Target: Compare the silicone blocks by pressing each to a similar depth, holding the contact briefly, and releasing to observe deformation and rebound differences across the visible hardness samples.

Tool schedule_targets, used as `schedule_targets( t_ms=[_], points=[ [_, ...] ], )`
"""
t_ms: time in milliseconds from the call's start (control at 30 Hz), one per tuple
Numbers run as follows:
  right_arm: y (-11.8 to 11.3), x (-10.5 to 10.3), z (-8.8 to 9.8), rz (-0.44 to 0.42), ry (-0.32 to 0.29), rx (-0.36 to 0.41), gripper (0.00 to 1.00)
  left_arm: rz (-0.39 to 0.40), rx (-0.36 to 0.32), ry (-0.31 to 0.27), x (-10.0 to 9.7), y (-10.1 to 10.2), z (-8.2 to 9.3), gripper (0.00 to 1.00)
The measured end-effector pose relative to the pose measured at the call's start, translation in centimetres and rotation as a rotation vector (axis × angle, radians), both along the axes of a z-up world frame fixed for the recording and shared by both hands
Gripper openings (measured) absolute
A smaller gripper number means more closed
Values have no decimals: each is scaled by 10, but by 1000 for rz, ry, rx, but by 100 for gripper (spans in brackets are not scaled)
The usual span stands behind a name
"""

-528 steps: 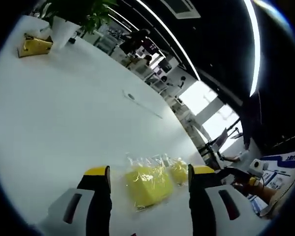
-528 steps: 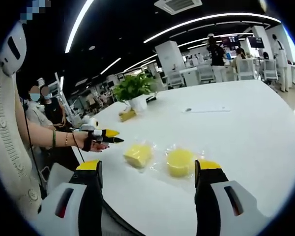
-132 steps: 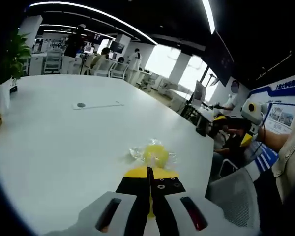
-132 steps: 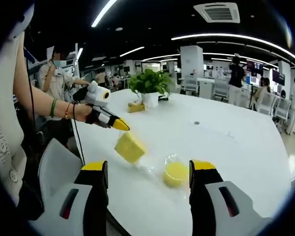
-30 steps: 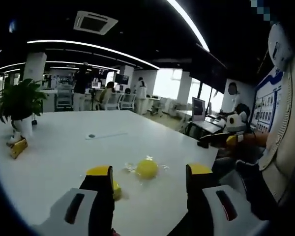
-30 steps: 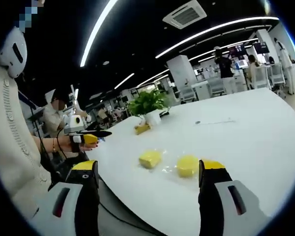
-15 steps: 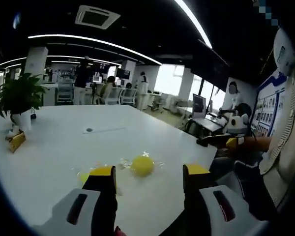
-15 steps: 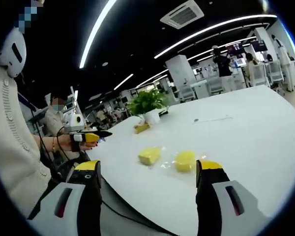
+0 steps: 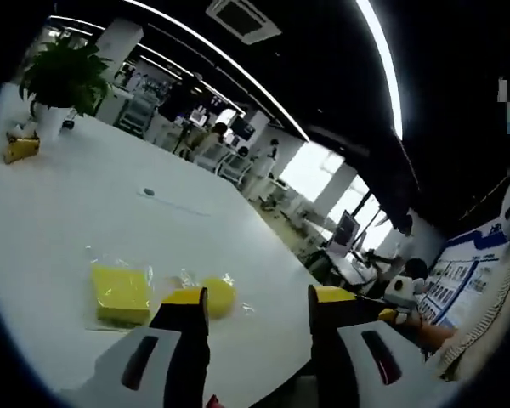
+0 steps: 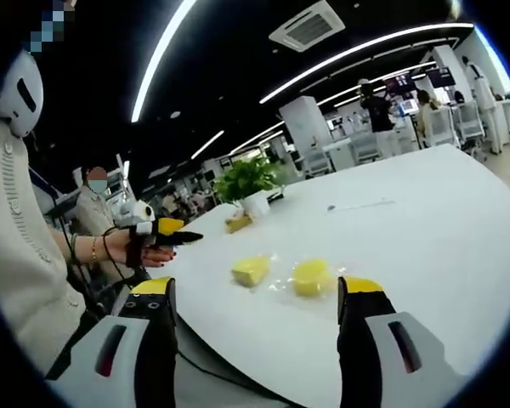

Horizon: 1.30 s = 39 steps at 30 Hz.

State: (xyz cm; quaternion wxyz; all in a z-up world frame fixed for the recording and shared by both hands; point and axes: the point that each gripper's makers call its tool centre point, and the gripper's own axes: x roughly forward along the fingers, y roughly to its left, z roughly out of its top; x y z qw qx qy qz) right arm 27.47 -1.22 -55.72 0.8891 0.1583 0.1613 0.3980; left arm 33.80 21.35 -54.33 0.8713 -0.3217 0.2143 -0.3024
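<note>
Two yellow silicone blocks in clear wrappers lie on the white table. In the left gripper view the square block sits left of my jaws, and the round block peeks out beside the left jaw tip. My left gripper is open, above the table's near edge, touching neither block. In the right gripper view the square block and the round block lie side by side beyond my open right gripper. A hand holds the left gripper off the table's left edge.
A potted plant with a small yellow item beside it stands at the far end of the table. A thin cable lies mid-table. A person stands behind the left gripper; desks and chairs fill the background.
The left gripper view has swung and tilted, bringing the square block into sight left of the jaws. Both grippers stay open and the blocks lie where they were.
</note>
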Motion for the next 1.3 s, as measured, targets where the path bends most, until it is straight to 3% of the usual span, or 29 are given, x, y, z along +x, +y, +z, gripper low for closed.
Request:
schedule_targets(
  t_ms=[67, 200, 300, 433, 567, 833, 1033, 1300],
  points=[
    [-2, 1, -2, 1, 6, 0, 72, 14, -27, 16, 8, -1, -2, 52],
    [-8, 4, -7, -6, 16, 4, 71, 12, 91, 53, 23, -3, -29, 55],
    [-10, 7, -12, -9, 31, 11, 71, -10, 54, 139, 31, -13, -44, 53],
    [-13, 12, -18, -17, 48, 22, 71, -40, 82, 210, 41, -22, -64, 43],
    [-12, 16, -23, -17, 67, 26, 71, -20, 18, 299, 58, -32, -77, 46],
    [-14, 25, -33, -22, 104, 34, 70, 16, 50, 361, 92, -35, -106, 52],
    [-17, 32, -37, -39, 125, 45, 70, 97, -33, 477, 108, -35, -127, 54],
    [-20, 40, -48, -48, 154, 54, 69, 95, -18, 535, 123, -43, -143, 54]
  ],
)
